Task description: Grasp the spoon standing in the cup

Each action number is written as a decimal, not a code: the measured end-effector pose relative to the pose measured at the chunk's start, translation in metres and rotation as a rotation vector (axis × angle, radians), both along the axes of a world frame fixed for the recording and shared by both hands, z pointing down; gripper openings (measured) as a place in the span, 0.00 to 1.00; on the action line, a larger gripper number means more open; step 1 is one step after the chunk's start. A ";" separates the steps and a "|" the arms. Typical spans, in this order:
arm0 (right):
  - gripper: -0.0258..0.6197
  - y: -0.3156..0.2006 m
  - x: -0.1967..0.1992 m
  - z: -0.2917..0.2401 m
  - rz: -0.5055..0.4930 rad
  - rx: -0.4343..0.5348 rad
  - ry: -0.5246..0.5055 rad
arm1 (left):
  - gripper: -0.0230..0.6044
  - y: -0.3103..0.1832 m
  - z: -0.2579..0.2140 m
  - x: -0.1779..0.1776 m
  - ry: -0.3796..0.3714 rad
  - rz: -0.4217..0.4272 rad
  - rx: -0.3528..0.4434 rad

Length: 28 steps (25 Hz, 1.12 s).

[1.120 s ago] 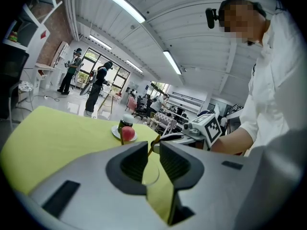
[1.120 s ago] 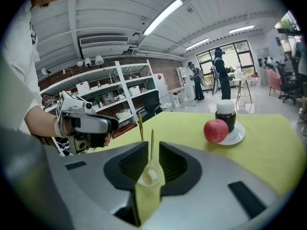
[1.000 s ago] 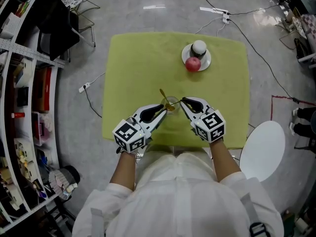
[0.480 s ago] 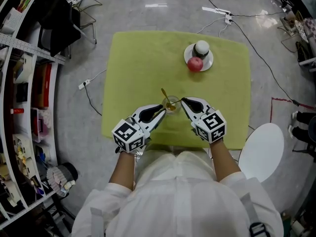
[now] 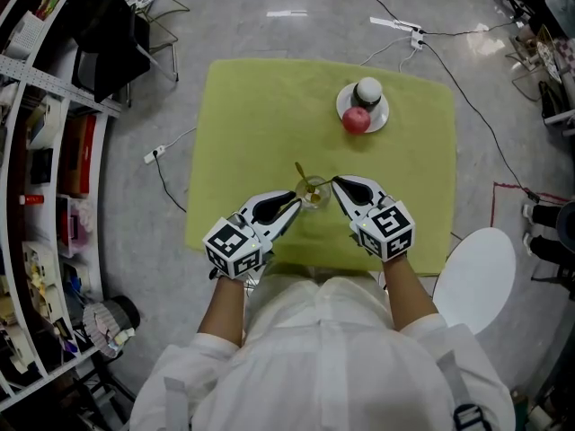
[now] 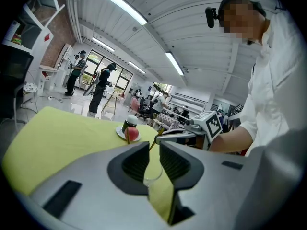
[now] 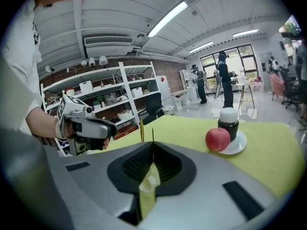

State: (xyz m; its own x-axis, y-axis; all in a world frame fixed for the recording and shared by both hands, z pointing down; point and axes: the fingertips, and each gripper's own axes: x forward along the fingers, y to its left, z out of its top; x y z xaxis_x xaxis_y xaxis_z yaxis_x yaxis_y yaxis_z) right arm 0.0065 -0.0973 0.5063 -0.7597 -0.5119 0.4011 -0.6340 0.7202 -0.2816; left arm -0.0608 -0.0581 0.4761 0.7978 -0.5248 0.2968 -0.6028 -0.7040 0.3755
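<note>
In the cup (image 5: 313,194), a spoon (image 5: 301,173).

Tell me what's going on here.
A person works with tongs in each hand over a green-covered table. The left tongs clamp a glass cup near its front edge. The right tongs have just closed on the handle of the spoon standing in it. The spoon has not left the cup.

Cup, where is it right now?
Head view: the cup stands on the cloth, between the left tongs and right tongs, this side of the apple.
</note>
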 end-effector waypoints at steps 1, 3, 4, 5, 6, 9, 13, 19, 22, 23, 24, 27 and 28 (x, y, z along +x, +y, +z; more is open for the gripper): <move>0.05 0.000 0.001 -0.002 0.001 0.005 -0.001 | 0.14 0.000 0.000 0.000 0.001 -0.001 0.001; 0.05 0.000 0.005 -0.008 0.005 0.012 -0.008 | 0.14 0.000 -0.001 0.001 0.003 0.000 0.004; 0.05 0.000 0.006 -0.011 0.006 0.015 -0.013 | 0.14 0.000 -0.001 0.001 0.004 0.000 0.006; 0.05 0.000 0.007 -0.014 0.007 0.018 -0.017 | 0.14 0.000 -0.002 0.001 0.004 0.001 0.008; 0.05 0.000 0.008 -0.018 0.007 0.022 -0.020 | 0.14 0.000 -0.002 0.001 0.004 0.003 0.010; 0.05 -0.002 0.010 -0.027 0.009 0.043 -0.023 | 0.14 -0.001 -0.002 0.002 0.005 0.005 0.013; 0.05 -0.001 0.014 -0.037 0.008 0.064 -0.026 | 0.14 -0.001 -0.003 0.005 0.002 0.015 0.016; 0.05 0.002 0.022 -0.051 0.007 0.088 -0.037 | 0.14 -0.001 -0.002 0.009 0.001 0.030 0.013; 0.05 0.003 0.031 -0.060 0.034 0.099 -0.065 | 0.14 0.002 0.000 0.011 -0.002 0.041 0.010; 0.05 0.002 0.035 -0.064 0.048 0.103 -0.079 | 0.14 0.002 0.000 0.012 -0.002 0.043 0.010; 0.05 0.001 0.038 -0.068 0.063 0.105 -0.094 | 0.14 0.003 0.001 0.012 -0.002 0.045 0.010; 0.05 -0.005 0.053 -0.076 0.115 0.099 -0.142 | 0.14 0.003 0.000 0.014 -0.002 0.048 0.008; 0.05 -0.008 0.060 -0.077 0.135 0.092 -0.160 | 0.14 0.003 0.000 0.015 -0.001 0.049 0.008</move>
State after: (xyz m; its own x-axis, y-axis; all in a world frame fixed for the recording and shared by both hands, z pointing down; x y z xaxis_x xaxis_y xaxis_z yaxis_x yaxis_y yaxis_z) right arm 0.0666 -0.1055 0.4293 -0.7319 -0.6422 0.2279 -0.6790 0.6588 -0.3240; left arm -0.0454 -0.0551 0.4764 0.8223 -0.4876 0.2935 -0.5680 -0.7358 0.3688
